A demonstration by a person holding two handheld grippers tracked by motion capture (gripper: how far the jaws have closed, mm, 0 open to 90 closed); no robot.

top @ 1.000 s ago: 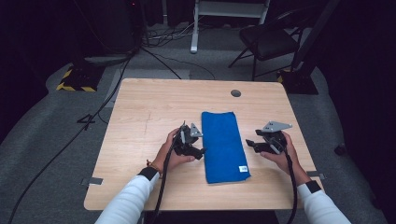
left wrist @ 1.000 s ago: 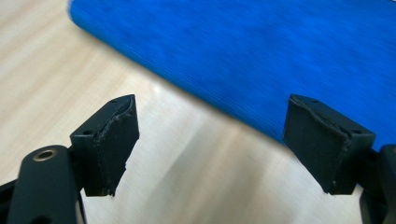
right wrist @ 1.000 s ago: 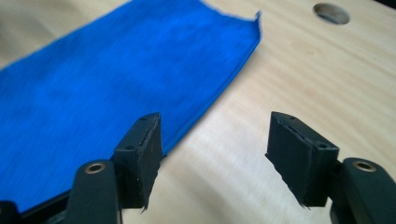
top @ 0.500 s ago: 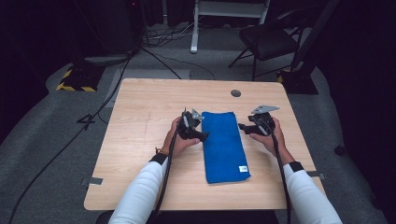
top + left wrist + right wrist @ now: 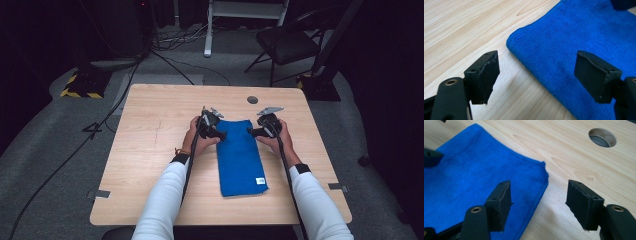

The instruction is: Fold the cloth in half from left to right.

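Note:
A folded blue towel [image 5: 241,157] lies lengthwise on the wooden table [image 5: 150,165], a small white label near its front right corner. My left gripper [image 5: 218,133] hovers at the towel's far left corner, open; in the left gripper view its jaws straddle the towel's [image 5: 584,32] left edge without touching it. My right gripper [image 5: 251,131] is at the far right corner, also open. In the right gripper view its jaws stand either side of the towel's [image 5: 474,175] right edge, just short of the frayed corner. Nothing is gripped.
A round cable hole [image 5: 252,99] sits in the table behind the towel, also seen as the hole [image 5: 602,137] ahead of the right gripper. A chair [image 5: 290,42] and cables [image 5: 100,125] lie on the floor beyond the table.
Both hands have moved away from the person along the towel's sides, from its middle to its far corners. The towel has not moved.

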